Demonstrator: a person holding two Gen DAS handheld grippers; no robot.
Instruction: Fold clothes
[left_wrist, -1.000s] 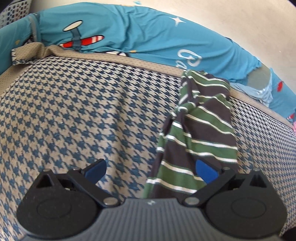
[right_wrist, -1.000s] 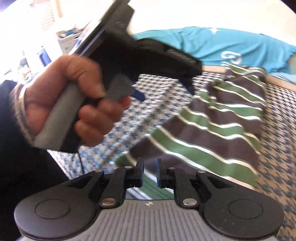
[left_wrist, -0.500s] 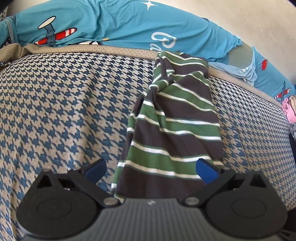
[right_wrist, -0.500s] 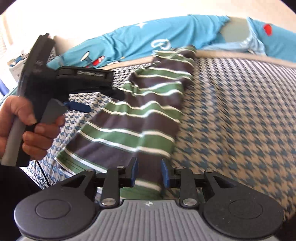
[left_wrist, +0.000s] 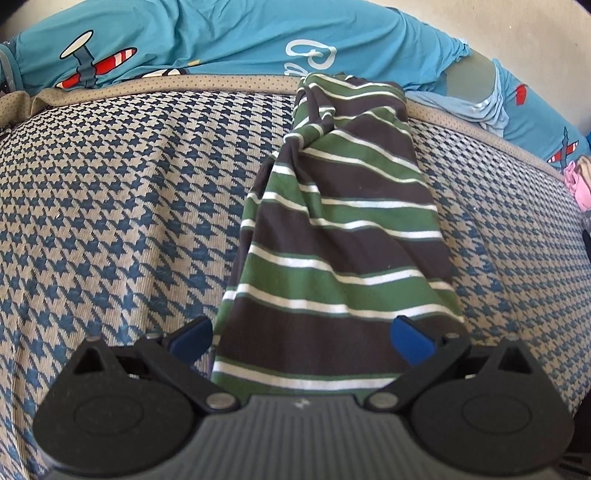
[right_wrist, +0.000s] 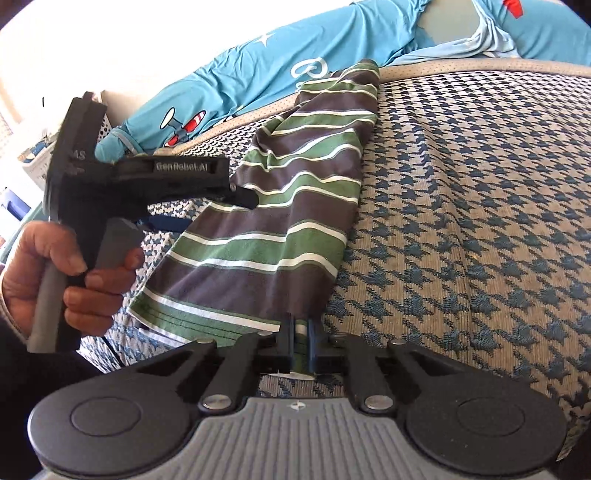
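On the bed, a striped garment (left_wrist: 332, 236) in green, dark grey and thin white bands lies stretched in a long narrow strip over the blue-and-tan houndstooth cover (left_wrist: 110, 206). Its far end reaches the dotted tan border (left_wrist: 221, 83) of the cover, where it touches a turquoise cloth (left_wrist: 229, 37) printed with red-and-white aeroplanes that runs along the whole back edge. The strip is bunched and twisted near that far end and flatter toward the near hem.

The right gripper (right_wrist: 300, 341) is pinched close on the near right corner of the hem, with a sliver of green fabric showing between its blue pads. The left gripper (left_wrist: 301, 338) stands wide apart, its two blue fingertips (left_wrist: 412, 339) straddling the near end of the garment, one off the left edge over the cover, the other over the dark band by the right edge; the cloth is not gripped by it. From the right-hand camera the left tool shows side-on, a hand (right_wrist: 70, 273) wrapped round its grey handle, its tip over the left edge of the garment (right_wrist: 280, 221).

Either side of the strip the houndstooth cover lies bare and gently rumpled, broad on the left and broad on the right. A bit of pink cloth (left_wrist: 578, 181) sits at the far right edge of the bed, well apart from the stripes.
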